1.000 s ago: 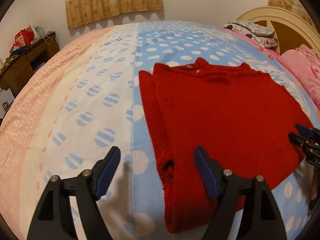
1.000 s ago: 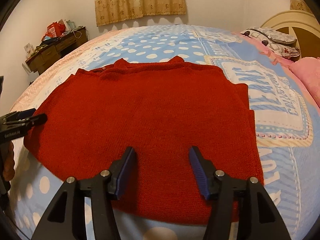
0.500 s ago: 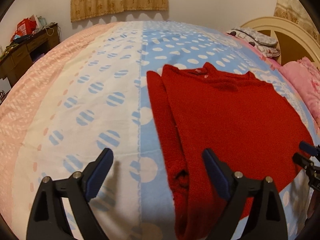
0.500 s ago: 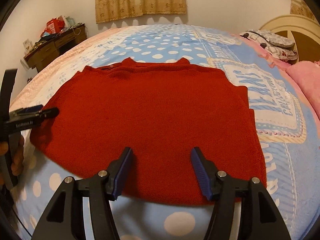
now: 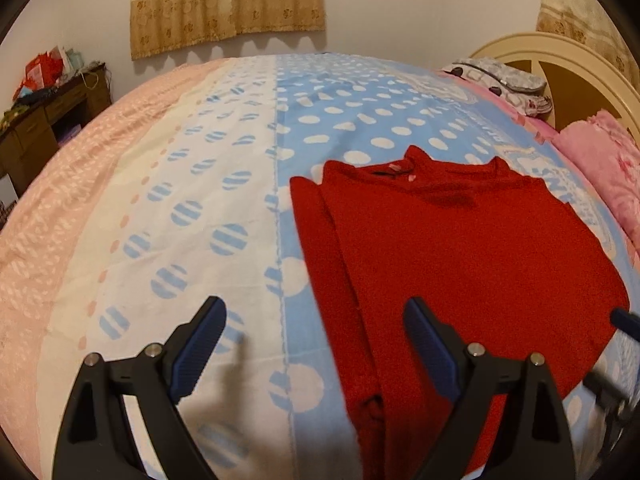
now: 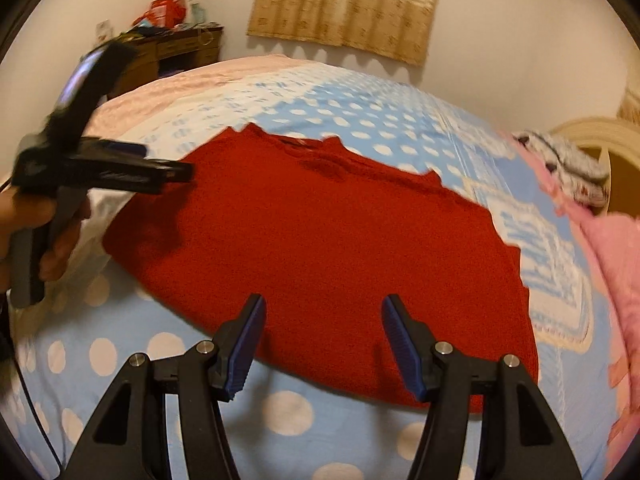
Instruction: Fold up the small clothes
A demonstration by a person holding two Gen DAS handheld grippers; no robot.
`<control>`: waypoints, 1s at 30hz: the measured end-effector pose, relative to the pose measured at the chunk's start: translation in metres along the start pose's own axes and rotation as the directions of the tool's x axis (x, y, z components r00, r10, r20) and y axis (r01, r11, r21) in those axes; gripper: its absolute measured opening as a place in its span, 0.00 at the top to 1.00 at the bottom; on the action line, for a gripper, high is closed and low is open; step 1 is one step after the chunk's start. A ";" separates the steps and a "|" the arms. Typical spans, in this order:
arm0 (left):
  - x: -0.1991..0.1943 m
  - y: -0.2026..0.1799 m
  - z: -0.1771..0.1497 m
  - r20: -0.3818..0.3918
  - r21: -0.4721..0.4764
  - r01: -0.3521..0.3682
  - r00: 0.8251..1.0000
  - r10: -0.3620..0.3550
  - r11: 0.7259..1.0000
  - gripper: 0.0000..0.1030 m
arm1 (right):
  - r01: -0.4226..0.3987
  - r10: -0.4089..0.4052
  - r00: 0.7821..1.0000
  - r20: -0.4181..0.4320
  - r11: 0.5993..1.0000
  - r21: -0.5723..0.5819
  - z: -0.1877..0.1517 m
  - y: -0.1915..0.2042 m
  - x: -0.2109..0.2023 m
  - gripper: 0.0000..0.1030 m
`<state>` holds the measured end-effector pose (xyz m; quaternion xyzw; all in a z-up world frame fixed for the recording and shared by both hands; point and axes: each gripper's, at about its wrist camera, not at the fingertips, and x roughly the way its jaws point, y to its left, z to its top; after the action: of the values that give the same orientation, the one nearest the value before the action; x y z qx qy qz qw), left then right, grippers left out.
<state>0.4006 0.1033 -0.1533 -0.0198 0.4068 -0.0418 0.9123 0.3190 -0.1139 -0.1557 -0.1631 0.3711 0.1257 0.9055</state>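
A red knitted sweater (image 5: 460,248) lies flat on the bed, collar at the far side, with its left sleeve (image 5: 332,280) folded down along its left edge. It also shows in the right wrist view (image 6: 320,240). My left gripper (image 5: 316,340) is open and empty, held above the near left edge of the sweater and the sheet. It appears from the side in the right wrist view (image 6: 176,172). My right gripper (image 6: 322,336) is open and empty above the sweater's near hem. Its tip shows blurred at the right edge of the left wrist view (image 5: 624,320).
The bed has a blue polka-dot and pink quilt (image 5: 192,208). Pink bedding (image 5: 604,172) and a patterned pillow (image 5: 500,80) lie by the cream headboard (image 5: 560,64) at the right. A cluttered wooden desk (image 5: 44,116) stands at the left wall. A curtain (image 5: 228,0) hangs behind.
Both grippers have pulled back and risen from the sweater. The right wrist view has swung left and tilted, and the left gripper now sits higher beside the sweater's left edge.
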 end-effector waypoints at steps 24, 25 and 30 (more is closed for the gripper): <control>0.037 0.022 0.019 -0.019 -0.144 0.298 0.953 -0.303 0.944 0.11 | -0.065 0.075 0.997 0.035 0.971 -0.228 0.010 0.115 0.017 0.40; 0.038 0.021 0.020 -0.020 -0.137 0.296 0.953 -0.302 0.945 0.12 | -0.069 0.080 0.996 0.036 0.968 -0.240 0.010 0.120 0.018 0.40; 0.041 0.020 0.025 -0.004 -0.133 0.316 0.948 -0.319 0.939 0.17 | -0.069 0.086 0.995 0.048 0.955 -0.289 0.009 0.138 0.017 0.41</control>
<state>0.4475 0.1198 -0.1685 -0.1444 0.4117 -0.1618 0.8851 0.2890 0.0176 -0.1896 -0.2742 0.3275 0.2184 0.8774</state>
